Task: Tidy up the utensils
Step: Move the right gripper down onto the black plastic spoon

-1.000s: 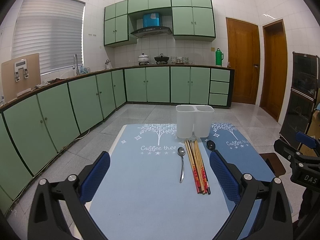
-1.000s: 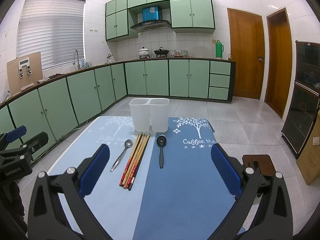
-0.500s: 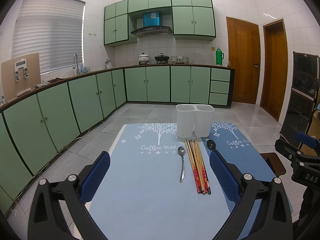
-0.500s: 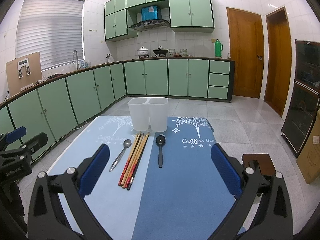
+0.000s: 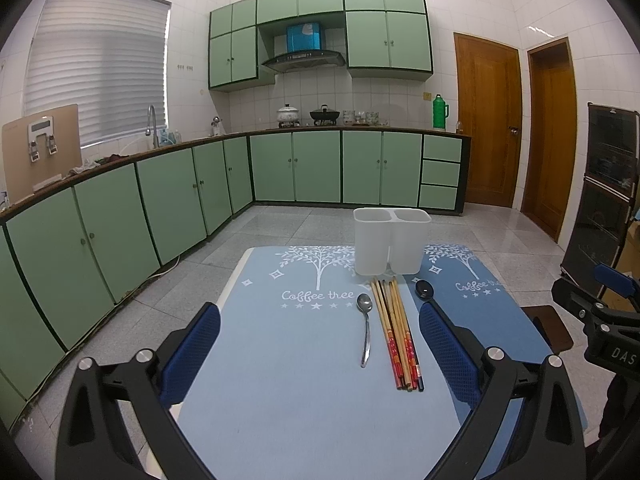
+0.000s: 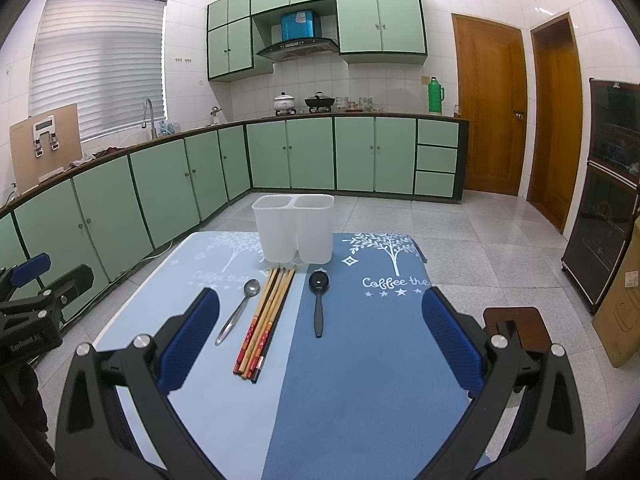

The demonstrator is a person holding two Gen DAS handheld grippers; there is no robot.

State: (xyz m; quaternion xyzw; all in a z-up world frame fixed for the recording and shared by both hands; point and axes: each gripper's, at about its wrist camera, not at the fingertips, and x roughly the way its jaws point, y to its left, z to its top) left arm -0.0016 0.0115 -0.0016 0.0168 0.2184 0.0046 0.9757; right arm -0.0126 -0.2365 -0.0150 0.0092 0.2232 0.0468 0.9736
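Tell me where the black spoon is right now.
In the right wrist view, the black spoon lies flat on the darker blue mat, right of the chopsticks and just in front of the white holder.

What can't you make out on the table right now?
- Black plastic spoon, left wrist view: its handle is hidden behind the left gripper's right finger.
- White two-compartment plastic holder, both views: the compartment floors are hidden by its walls.
- Bundle of wooden chopsticks: too tightly packed to count.
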